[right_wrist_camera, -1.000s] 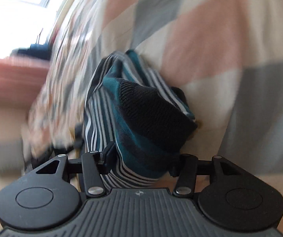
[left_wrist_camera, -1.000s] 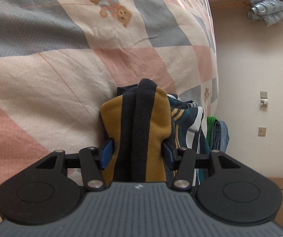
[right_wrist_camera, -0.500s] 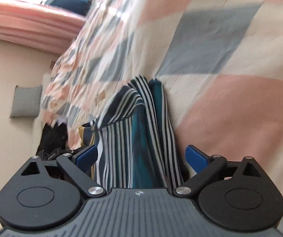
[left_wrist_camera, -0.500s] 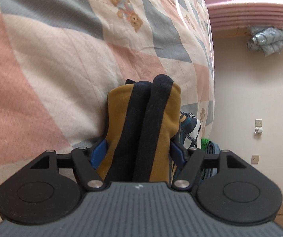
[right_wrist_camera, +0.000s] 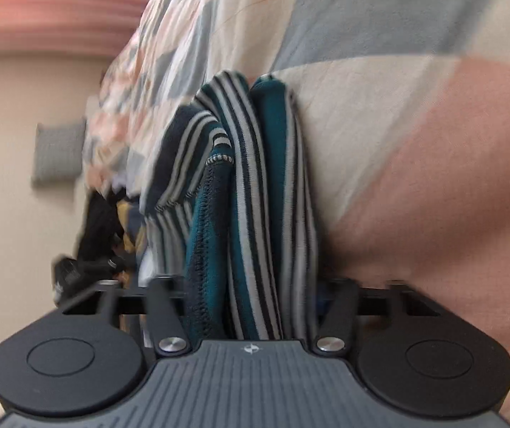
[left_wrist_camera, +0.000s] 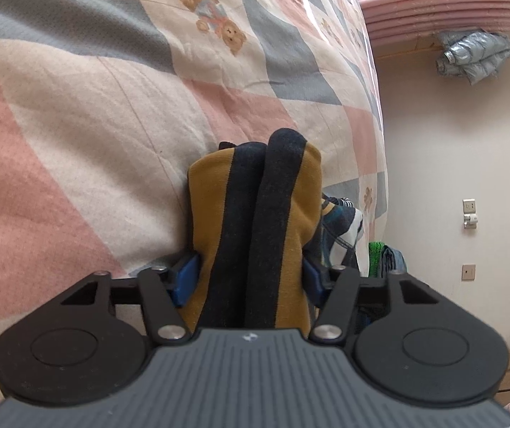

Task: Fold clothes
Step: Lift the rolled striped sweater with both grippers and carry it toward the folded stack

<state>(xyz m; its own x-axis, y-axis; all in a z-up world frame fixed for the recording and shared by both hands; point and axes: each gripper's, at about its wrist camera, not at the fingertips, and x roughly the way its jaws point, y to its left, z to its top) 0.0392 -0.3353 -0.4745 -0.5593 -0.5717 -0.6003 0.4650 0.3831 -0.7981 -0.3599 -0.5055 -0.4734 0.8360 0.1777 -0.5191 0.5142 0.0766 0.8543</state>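
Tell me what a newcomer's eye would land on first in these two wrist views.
First, the bunched mustard-and-black fabric clamped in the left tongs, dead centre in the left view. Next, the teal striped fabric pinched in the right tongs. Behind both spreads a pink, grey and cream checked quilt with teddy bear prints.

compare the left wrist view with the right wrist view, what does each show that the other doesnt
Only the left wrist view shows the left gripper shut on a mustard and black fold, a teddy print, a puffer jacket and a wall switch. Only the right wrist view shows the right gripper shut on a teal striped fold and a grey pillow. Both show the checked quilt and the pink headboard.
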